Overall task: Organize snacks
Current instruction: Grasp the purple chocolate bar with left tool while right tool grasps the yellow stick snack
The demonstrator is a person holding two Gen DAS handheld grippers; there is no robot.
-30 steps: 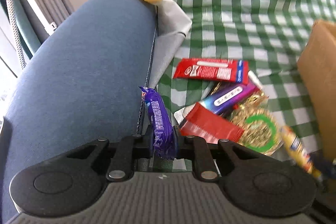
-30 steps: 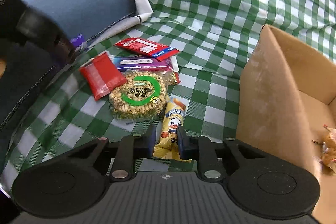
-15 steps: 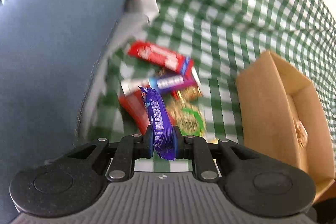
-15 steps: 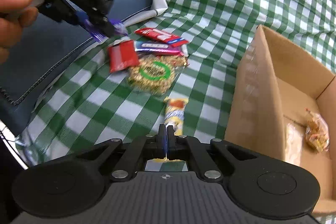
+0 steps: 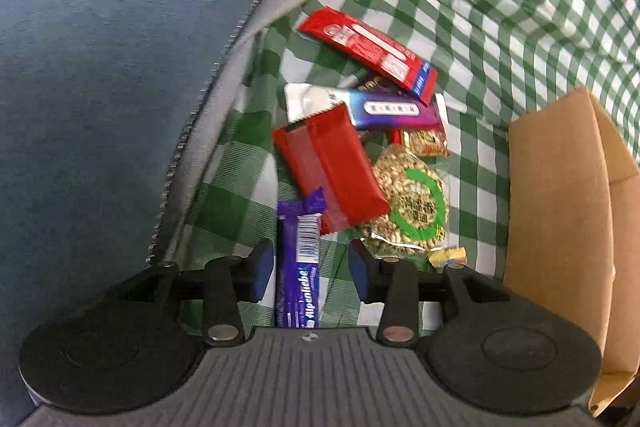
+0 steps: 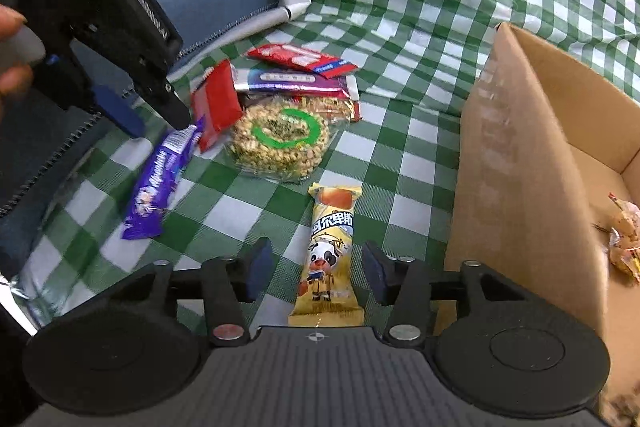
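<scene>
Purple candy stick (image 5: 298, 267) lies on the green-checked cloth (image 5: 472, 7) between the left gripper (image 5: 308, 267)'s spread jaws, just opened, apparently untouched. Yellow snack bar (image 6: 330, 255) lies between the right gripper (image 6: 316, 269)'s just-opened jaws. Snack pile (image 6: 280, 107) at 12 o'clock; cardboard box (image 6: 520, 147) at 3 o'clock.

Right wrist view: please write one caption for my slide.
Open right gripper fingers straddle a yellow snack bar beside the cardboard box.
</scene>
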